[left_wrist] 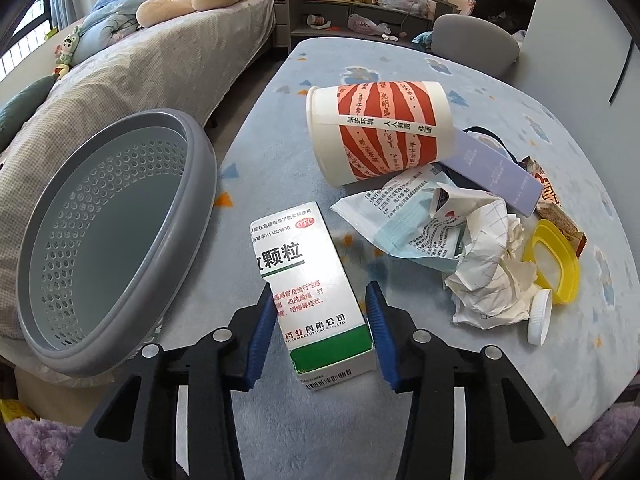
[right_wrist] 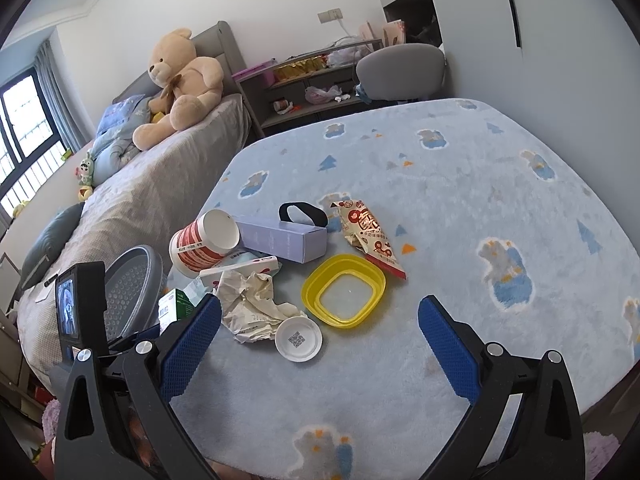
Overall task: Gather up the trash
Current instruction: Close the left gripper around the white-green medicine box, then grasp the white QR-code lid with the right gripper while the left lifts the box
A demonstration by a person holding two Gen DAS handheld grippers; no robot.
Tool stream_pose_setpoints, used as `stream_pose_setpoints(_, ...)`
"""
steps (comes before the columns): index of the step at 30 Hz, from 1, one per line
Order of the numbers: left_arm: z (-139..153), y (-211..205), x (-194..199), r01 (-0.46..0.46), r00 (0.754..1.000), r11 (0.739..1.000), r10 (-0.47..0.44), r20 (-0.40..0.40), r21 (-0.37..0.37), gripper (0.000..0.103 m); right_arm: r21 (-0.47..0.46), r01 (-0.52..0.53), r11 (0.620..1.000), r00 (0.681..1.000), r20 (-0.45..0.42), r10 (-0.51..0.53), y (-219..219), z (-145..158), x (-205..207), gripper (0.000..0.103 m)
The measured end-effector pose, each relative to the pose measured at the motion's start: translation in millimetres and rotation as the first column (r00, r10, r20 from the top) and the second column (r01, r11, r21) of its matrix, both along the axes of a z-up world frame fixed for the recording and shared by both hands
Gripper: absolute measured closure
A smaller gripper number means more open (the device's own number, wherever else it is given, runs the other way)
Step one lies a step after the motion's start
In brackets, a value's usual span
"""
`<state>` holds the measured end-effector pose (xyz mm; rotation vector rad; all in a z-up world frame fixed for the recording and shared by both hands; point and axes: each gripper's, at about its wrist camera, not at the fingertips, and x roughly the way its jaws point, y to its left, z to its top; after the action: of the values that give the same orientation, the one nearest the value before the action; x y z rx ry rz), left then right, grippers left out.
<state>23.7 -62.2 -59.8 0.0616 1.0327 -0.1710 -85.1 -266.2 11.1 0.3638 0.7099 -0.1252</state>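
A white and green medicine box point(left_wrist: 304, 280) lies on the blue patterned tablecloth, and my left gripper point(left_wrist: 320, 288) is shut on it, one blue pad against each long side. The box's end point(right_wrist: 176, 306) also peeks out beside the grey perforated basket point(right_wrist: 132, 284). That basket point(left_wrist: 100, 200) stands empty just left of the box. My right gripper point(right_wrist: 320, 304) hangs open above the table with nothing between its fingers. In front of it lie a white lid point(right_wrist: 298, 338), a yellow container point(right_wrist: 344, 288) and crumpled paper point(right_wrist: 252, 300).
A red-striped paper cup point(left_wrist: 380, 132) lies on its side by a purple box point(left_wrist: 496, 172), a mask packet point(left_wrist: 400, 220) and a snack wrapper point(right_wrist: 372, 236). A bed point(left_wrist: 140, 80) runs along the left; a grey chair point(right_wrist: 400, 68) and shelves stand beyond the table point(right_wrist: 440, 200).
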Motion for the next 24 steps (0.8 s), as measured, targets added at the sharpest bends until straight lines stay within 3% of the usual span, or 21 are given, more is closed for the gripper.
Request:
stream_pose_setpoints(12, 18, 11, -22, 0.004, 0.997, 1.000, -0.006, 0.080, 0.029, 0.060, -0.030, -0.019, 0.999, 0.998, -0.063, 0.017, 5, -17, 8, 0.006)
stream_pose_setpoints(18, 30, 13, -34, 0.020, 0.990, 0.999, -0.025, 0.139, 0.037, 0.060, -0.014, -0.043, 0.999, 0.990, -0.137, 0.041, 10, -40, 15, 0.006)
stream_pose_setpoints(24, 34, 20, -40, 0.027, 0.988, 0.999, -0.029, 0.152, 0.017, 0.060, -0.089, -0.079, 0.993, 0.983, -0.171, 0.063, 31, -52, 22, 0.008)
